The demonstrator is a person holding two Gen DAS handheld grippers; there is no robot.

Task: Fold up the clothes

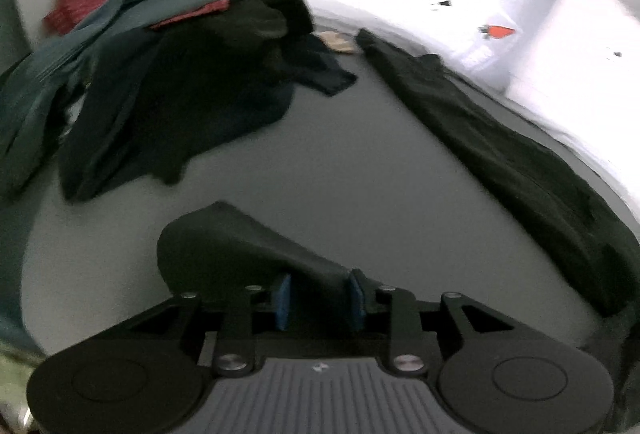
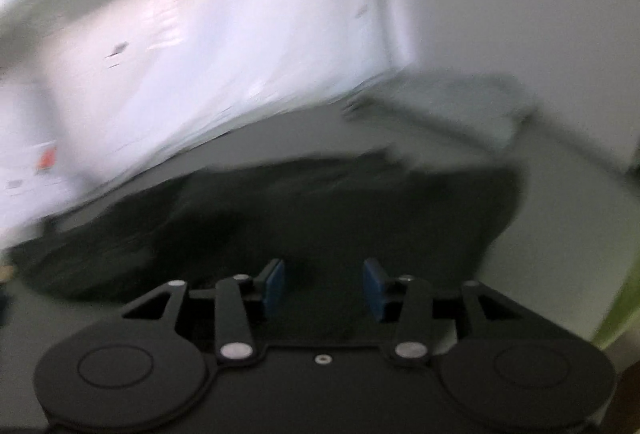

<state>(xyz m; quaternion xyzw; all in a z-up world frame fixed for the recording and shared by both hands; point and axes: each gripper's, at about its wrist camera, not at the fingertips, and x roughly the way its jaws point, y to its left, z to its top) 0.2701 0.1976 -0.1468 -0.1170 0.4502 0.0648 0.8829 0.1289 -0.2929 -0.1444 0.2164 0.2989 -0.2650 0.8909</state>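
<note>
Soft matt cloth on a smooth matt surface, with matt black plastic and bright metal on the claws.

The dark garment (image 1: 248, 246) pinched in the left claw (image 1: 318, 294) is seen as soft, matt cloth, as is the heap of clothes (image 1: 160, 53) in teal, red and black. The grey surface (image 1: 320, 161) appears smooth and matt. The right claw (image 2: 324, 288) is built of matt black plastic, with shiny metal rivets (image 2: 236, 350) and blue, matt pads (image 2: 276, 286). A ribbed grey plastic panel (image 1: 316, 398) is seen on the left claw. The wall (image 2: 520, 13) looks smooth and pale.
</note>
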